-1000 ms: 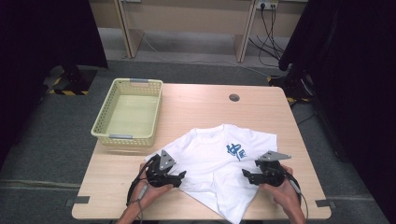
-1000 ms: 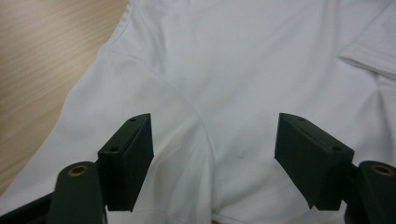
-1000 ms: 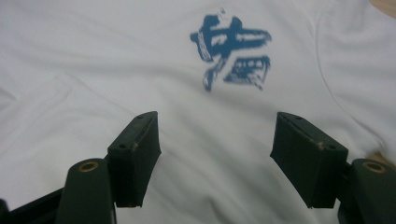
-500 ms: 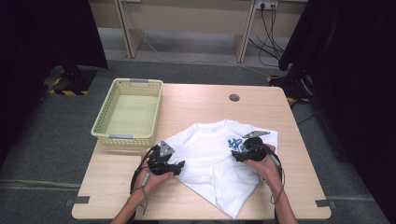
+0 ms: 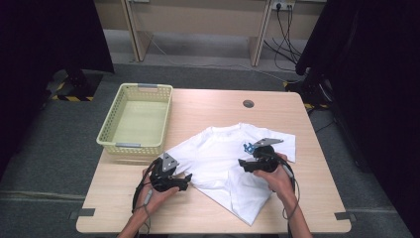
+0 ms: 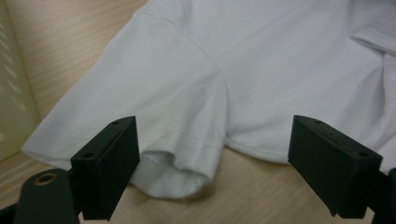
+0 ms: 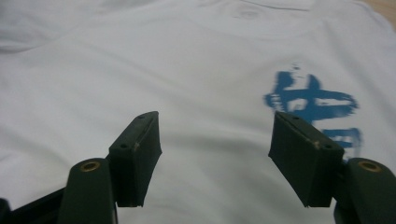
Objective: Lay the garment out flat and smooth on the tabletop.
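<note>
A white T-shirt (image 5: 223, 153) with a blue print (image 7: 310, 100) lies spread and partly folded on the wooden table (image 5: 208, 106). My left gripper (image 5: 187, 179) sits at the shirt's lower left, open, with the sleeve hem (image 6: 180, 161) lying between its jaws. My right gripper (image 5: 241, 163) rests over the shirt's chest, open, jaws wide apart above the fabric, the blue print (image 5: 248, 147) just beside it. The collar (image 7: 275, 14) lies ahead of the right gripper (image 7: 215, 158). Seen from its own camera, the left gripper (image 6: 212, 163) has nothing clamped.
A pale yellow plastic basket (image 5: 136, 119) stands empty at the table's left side, its wall (image 6: 11, 93) close to the sleeve. A round cable hole (image 5: 248, 103) sits near the far edge. Dark curtains flank the table; cables run on the floor behind.
My right gripper has moved forward and left from the table's near right onto the shirt's chest. The shirt's right side is now folded inward. The left gripper shifted slightly toward the sleeve.
</note>
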`<action>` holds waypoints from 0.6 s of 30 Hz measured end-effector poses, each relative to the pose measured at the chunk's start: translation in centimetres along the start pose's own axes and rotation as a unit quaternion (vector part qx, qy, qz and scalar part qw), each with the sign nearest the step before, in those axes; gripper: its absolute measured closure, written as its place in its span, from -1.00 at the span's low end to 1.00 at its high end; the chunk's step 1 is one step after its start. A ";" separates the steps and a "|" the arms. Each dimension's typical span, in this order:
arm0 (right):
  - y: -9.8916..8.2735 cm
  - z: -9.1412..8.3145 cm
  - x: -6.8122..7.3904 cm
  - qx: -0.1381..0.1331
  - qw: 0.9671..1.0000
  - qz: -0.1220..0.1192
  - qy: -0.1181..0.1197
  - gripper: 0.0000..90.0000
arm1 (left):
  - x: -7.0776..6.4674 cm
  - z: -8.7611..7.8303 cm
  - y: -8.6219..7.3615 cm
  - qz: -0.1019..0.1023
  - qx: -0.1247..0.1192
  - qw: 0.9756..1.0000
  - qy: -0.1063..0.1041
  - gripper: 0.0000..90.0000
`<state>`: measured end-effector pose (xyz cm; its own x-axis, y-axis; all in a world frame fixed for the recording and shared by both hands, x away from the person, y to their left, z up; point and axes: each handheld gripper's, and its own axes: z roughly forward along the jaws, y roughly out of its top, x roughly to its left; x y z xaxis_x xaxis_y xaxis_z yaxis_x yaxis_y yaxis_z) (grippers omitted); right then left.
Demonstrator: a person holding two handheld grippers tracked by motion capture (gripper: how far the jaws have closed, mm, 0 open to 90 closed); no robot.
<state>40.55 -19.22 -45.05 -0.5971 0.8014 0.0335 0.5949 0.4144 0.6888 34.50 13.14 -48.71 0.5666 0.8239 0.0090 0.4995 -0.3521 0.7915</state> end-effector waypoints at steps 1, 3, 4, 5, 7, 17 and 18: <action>-0.1 -0.1 0.8 0.000 1.000 -0.010 0.009 -0.21 | -0.1 0.0 -0.2 0.003 0.006 1.000 0.000 -0.66; -0.2 -0.1 2.2 0.001 0.999 -0.029 0.025 -0.14 | 0.1 0.0 -0.6 0.002 0.017 1.000 0.006 -0.66; -0.3 0.0 2.7 0.001 0.999 -0.036 0.033 -0.09 | 0.3 -0.1 -0.7 -0.005 0.017 1.000 0.007 -0.71; -0.4 0.2 3.1 0.003 0.998 -0.042 0.040 -0.05 | 0.3 -0.1 -0.7 -0.005 0.017 1.000 0.007 -0.71; -0.7 0.8 3.7 0.013 0.997 -0.048 0.051 0.03 | 0.8 -0.4 -1.0 -0.024 0.021 0.999 0.007 -0.72; -2.1 -0.1 3.2 0.000 0.996 -0.077 0.048 0.89 | 0.6 -0.5 -1.2 -0.018 0.028 0.999 0.009 -0.81; -2.2 -0.6 3.0 -0.006 0.996 -0.080 0.046 0.90 | 0.6 -0.5 -1.2 -0.018 0.028 0.999 0.009 -0.81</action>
<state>37.06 -17.98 -46.03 -0.7301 0.6833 -0.0116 0.4826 0.5276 0.6991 33.88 14.31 -49.36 0.5366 0.8438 -0.0078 0.5549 -0.3458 0.7567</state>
